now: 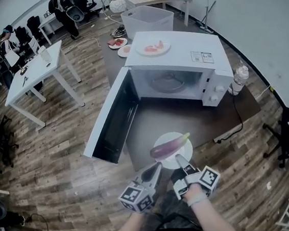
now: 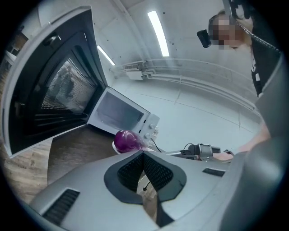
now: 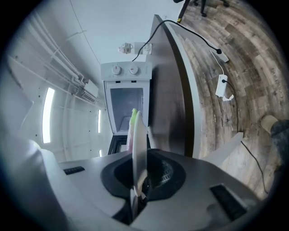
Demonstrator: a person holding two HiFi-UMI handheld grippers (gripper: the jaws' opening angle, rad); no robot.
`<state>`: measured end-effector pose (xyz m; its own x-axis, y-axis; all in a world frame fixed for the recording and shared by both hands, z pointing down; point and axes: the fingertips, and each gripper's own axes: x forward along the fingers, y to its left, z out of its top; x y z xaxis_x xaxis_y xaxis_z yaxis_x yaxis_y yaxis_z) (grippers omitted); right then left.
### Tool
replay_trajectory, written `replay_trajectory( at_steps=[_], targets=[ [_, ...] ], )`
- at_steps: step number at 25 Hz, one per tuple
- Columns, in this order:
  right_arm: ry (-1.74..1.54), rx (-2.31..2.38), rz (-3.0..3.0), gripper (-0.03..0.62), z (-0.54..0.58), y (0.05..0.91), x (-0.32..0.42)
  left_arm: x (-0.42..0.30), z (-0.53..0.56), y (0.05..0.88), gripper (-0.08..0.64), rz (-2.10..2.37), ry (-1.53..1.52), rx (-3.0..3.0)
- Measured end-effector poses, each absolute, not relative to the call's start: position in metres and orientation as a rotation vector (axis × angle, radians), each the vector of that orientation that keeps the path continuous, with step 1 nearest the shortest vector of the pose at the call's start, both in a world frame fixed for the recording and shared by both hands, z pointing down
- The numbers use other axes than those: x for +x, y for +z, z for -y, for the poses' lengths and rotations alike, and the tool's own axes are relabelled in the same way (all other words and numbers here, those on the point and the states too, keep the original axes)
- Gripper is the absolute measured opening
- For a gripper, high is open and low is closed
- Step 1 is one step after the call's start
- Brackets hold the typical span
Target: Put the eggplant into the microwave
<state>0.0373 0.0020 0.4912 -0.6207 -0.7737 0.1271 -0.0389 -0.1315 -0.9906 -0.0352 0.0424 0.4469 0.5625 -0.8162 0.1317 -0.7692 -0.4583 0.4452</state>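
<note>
A room with wood-plank flooring point(image 1: 54, 144) and white walls holds white desks off to the left, and in the middle stands a dark brown worktop point(image 1: 185, 122). A white microwave point(image 1: 179, 52) sits at the worktop's far side with its door point(image 1: 108, 116) swung fully open to the left, showing the empty cavity and its glass turntable. On the microwave's roof lies a dish of pink food point(image 1: 152, 47), and a clear water bottle point(image 1: 239, 79) stands just beside its right side. In front of the open cavity, near the worktop's near edge, is a white plate point(image 1: 166, 139), and the purple eggplant point(image 1: 166, 148) lies diagonally across it with its green stem pointing to the far right. The right gripper point(image 1: 179, 159) has its jaws clamped on the plate's near rim; in the right gripper view the plate runs edge-on between them, with the green stem showing past it and the microwave beyond. The left gripper point(image 1: 155, 171) sits just to the left of the plate. In the left gripper view its jaws are pressed together with nothing between them, and the eggplant's rounded end shows just past their tips.
</note>
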Motion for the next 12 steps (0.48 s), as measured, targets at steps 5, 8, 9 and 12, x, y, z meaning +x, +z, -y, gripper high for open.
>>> replay_trajectory(
  at_steps=[5,8,9,12],
  targets=[
    [-1.819,-0.903,-1.615,0.017,0.043,0.492,0.044,-0.028,0.0,0.447,0.0,1.298,-0.147,2.347],
    [-1.821,-0.892,-1.625,0.017,0.069,0.492,0.045,-0.027,0.022,0.446,0.0,1.318,-0.157,2.337],
    [-1.823,-0.889,-1.629,0.017,0.076,0.493,0.045,-0.027,0.027,0.448,0.0,1.323,-0.157,2.338],
    [-1.835,-0.875,-1.63,0.017,0.096,0.496,0.044,-0.03,0.043,0.449,0.0,1.351,-0.152,2.331]
  ],
)
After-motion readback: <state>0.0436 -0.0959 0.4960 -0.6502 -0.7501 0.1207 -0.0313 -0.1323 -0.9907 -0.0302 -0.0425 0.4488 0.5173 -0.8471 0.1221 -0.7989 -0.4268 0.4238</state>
